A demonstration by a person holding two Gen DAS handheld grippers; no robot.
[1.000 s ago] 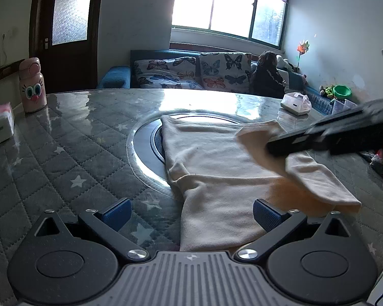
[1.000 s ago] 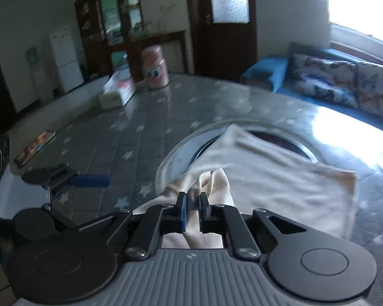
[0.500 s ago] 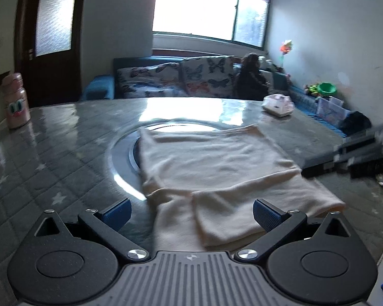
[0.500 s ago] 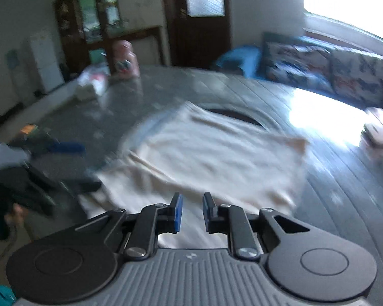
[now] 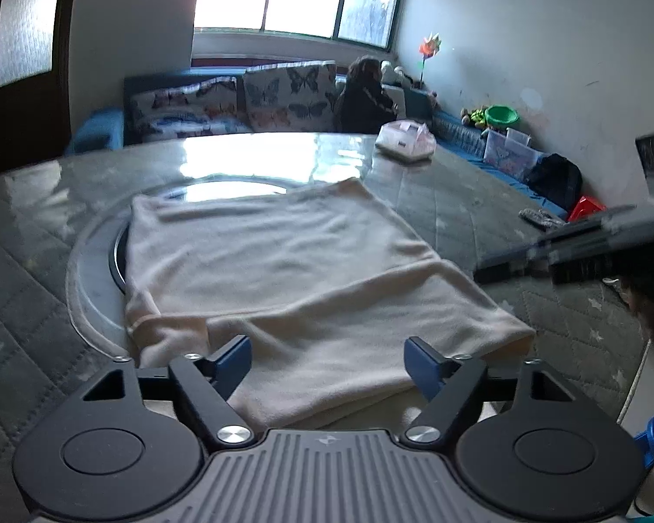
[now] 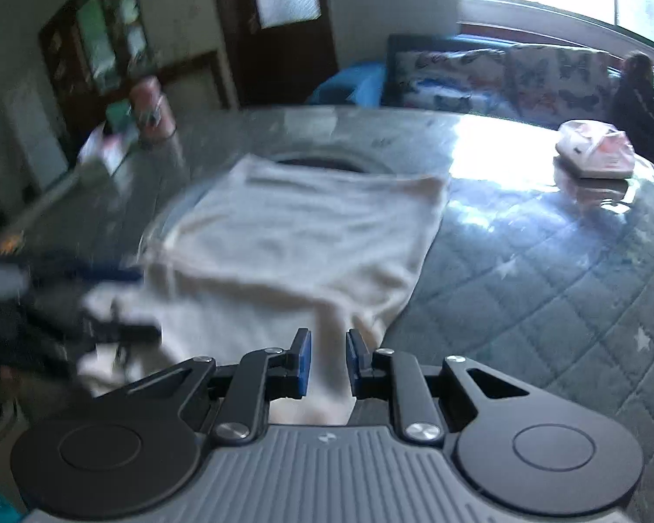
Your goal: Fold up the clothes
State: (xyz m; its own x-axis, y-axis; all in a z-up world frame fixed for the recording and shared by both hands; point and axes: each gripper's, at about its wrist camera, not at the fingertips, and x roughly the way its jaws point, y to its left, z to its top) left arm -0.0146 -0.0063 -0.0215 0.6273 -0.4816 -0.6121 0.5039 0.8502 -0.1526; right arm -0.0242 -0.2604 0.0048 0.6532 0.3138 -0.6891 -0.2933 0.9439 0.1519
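A cream garment [image 5: 283, 261] lies on the grey quilted table, its near part folded over in a flap. My left gripper [image 5: 327, 348] hovers over the garment's near edge. Its jaws are wide apart and closing, with the cloth under them and not pinched. My right gripper [image 6: 328, 340] is over the garment's [image 6: 292, 235] right near corner. Its pads stand a narrow gap apart with nothing gripped. In the left wrist view the right gripper [image 5: 567, 248] shows blurred at the right. In the right wrist view the left gripper [image 6: 109, 276] shows blurred at the left.
A round glass turntable [image 5: 91, 270] lies under the garment. A tissue pack [image 6: 595, 152] sits at the table's far right and a pink bottle [image 6: 152, 104] at its far left. Behind the table are a sofa and a seated person [image 5: 366, 96].
My right gripper let go of the sleeve it held, which now lies folded over the garment, and drew back to the right. My left gripper moved in over the near edge with its jaws narrower.
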